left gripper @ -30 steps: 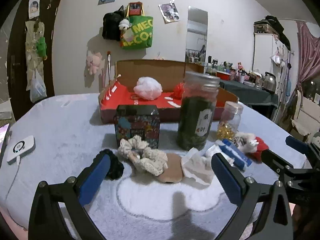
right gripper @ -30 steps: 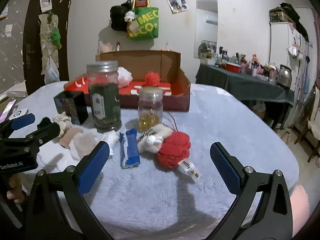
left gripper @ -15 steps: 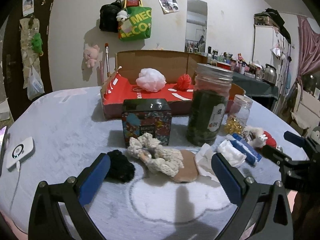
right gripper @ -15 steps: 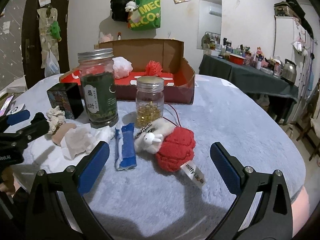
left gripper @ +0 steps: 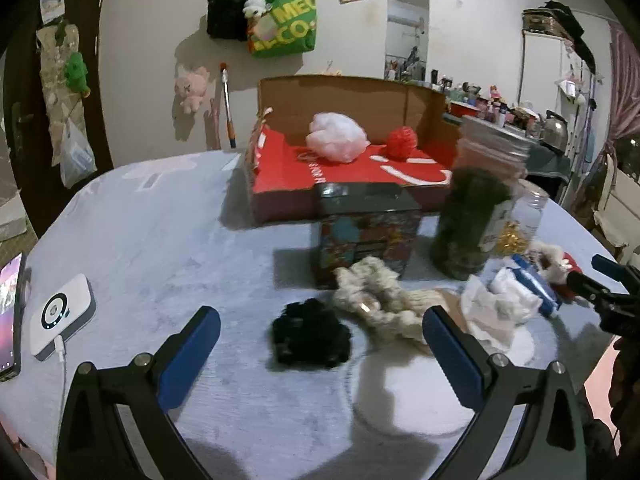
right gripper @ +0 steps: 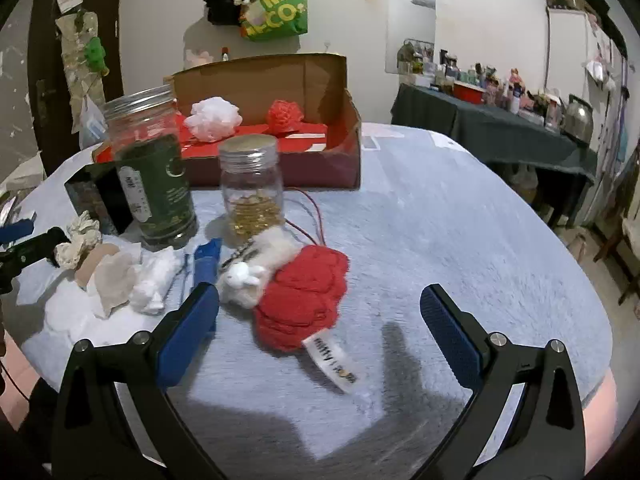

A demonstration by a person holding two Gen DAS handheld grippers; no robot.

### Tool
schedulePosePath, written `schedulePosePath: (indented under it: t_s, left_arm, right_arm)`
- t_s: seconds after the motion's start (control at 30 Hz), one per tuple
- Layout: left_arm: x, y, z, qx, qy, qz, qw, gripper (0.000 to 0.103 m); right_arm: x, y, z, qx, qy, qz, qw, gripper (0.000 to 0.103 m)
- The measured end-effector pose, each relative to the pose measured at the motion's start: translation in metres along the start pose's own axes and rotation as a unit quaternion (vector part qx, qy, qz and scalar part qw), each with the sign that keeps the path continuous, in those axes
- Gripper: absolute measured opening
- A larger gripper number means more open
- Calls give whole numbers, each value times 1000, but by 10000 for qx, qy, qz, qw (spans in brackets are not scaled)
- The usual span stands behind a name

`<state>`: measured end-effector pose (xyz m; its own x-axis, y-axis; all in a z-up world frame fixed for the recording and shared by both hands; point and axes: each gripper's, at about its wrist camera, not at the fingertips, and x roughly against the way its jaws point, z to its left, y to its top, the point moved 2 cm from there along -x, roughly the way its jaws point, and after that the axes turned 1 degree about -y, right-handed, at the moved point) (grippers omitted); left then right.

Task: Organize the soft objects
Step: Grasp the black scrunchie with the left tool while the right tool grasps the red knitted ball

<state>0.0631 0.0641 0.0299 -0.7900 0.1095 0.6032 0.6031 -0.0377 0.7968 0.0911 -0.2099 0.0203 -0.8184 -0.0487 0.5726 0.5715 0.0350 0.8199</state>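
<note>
A black scrunchie lies on the grey cloth just ahead of my open, empty left gripper. A cream scrunchie lies to its right. A red and white rabbit plush with a tag lies just ahead of my open, empty right gripper. An open cardboard box at the back holds a white puff and a red puff. The box also shows in the right wrist view.
A patterned tin, a tall dark jar and a small glass jar stand before the box. Crumpled tissues, a tan pad and a blue packet lie nearby. A white charger and a phone lie far left.
My left gripper has moved left and forward, so the black scrunchie now lies between its fingers. My right gripper has moved closer to the red and white plush.
</note>
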Motion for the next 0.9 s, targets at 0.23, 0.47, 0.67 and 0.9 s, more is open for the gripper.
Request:
schedulePosePath:
  t_s: [0.23,0.47,0.67,0.9]
  left_arm:
    - [-12,-4,15,120,10,250,9996,92]
    - [-24,-9,17,146,-274,480,9984,41]
    - [-10,-2,14,137,-434,321,9984,30]
    - [12,12,-2,-55,-623,-56,9980,30]
  right_arm:
    - [-5,-2,-19,-389,366,144,9985,100]
    - [-15,-4,-25,-701,1327,391,9879,44]
    - [0,3,-33,-936,1485,80,9844,36]
    - [19,21,-36,-738,1324,-259,9881,36]
